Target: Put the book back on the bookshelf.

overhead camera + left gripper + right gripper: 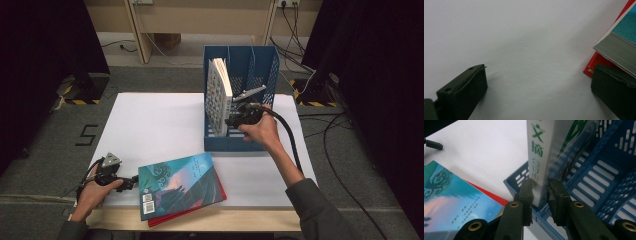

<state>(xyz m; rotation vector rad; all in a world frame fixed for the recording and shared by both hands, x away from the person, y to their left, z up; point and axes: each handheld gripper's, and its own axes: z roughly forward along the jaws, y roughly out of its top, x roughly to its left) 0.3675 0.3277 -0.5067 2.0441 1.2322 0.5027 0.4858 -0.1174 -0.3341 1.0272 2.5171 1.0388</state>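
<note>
Standing upright in the left compartment of the blue file rack [260, 142], the white book [219, 95] leans slightly, its spine gripped low down between the jaws of the right tongs [539, 195]. Those jaws are clenched on the spine just above the rack's front wall, pads pressing on either side. Behind and to the left of these tongs, on the white table sheet [150, 120], lie two flat books: a teal-covered one [177, 182] resting on top of a red one [220, 192].

The left tongs [131, 181] sit at the near left of the sheet, jaws spread wide with nothing between them, the right jaw just beside the corner of the flat pile.

Risk from here, as I judge it: the grip is low and narrow on a tall book, so on release it could tip sideways against the divider or slump forward. Pulling away with the pads dragging might also lift the book or nudge the light rack across the sheet.
</note>
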